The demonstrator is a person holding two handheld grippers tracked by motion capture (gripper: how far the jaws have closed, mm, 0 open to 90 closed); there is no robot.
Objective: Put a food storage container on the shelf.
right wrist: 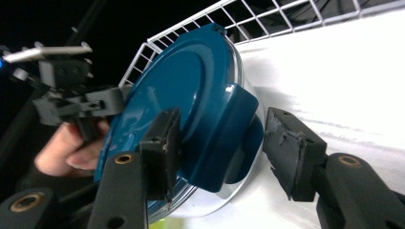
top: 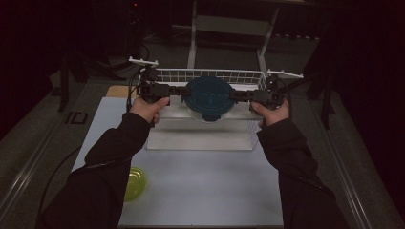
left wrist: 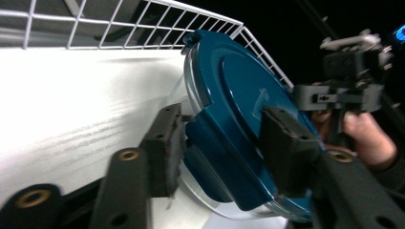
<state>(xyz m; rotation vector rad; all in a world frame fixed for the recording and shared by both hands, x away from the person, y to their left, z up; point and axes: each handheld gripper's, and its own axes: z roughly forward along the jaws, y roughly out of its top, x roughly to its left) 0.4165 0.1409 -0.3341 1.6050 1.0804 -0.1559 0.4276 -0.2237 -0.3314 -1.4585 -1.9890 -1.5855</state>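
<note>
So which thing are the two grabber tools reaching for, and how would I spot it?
Find the white wire rack at the far end of the white table. Right at its front sits a round clear bowl with a dark blue lid, between the left gripper and the right gripper. It is the one blue thing there; the other bowl, near the person's left sleeve, is yellow-green.

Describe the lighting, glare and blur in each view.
High view: dim, the room beyond the table black, the round dark-blue lidded container murky. Left gripper view: the white shelf board is blown out with glare, and the black jaws nearest the lens are soft. Right gripper view: the same overexposed white, with bright highlights on the lid.
</note>
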